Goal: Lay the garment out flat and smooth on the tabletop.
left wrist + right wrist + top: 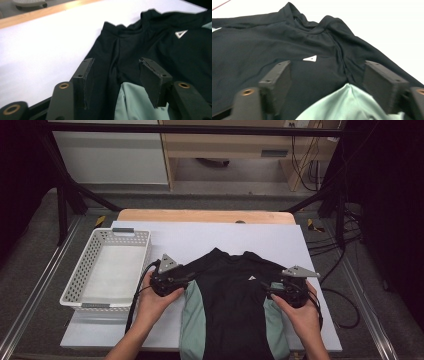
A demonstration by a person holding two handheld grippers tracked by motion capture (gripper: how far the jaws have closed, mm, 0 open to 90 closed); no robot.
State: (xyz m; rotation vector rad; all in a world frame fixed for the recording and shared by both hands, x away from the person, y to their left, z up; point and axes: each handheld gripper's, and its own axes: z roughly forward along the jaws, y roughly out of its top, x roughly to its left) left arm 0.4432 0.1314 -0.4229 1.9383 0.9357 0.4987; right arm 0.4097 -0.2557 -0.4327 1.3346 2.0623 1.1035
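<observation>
Lying flat on the white table (pixel 150 330), a black and green shirt (pixel 235 300), left tool (pixel 186 283) and right tool (pixel 267 290) both released, jaws apart over its shoulders, white basket (pixel 107 270) at left.

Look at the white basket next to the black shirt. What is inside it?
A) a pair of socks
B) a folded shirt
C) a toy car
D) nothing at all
D: in the high view the white basket at the left of the table shows only its bare bottom, while the black shirt lies flat on the table beside it.
</observation>
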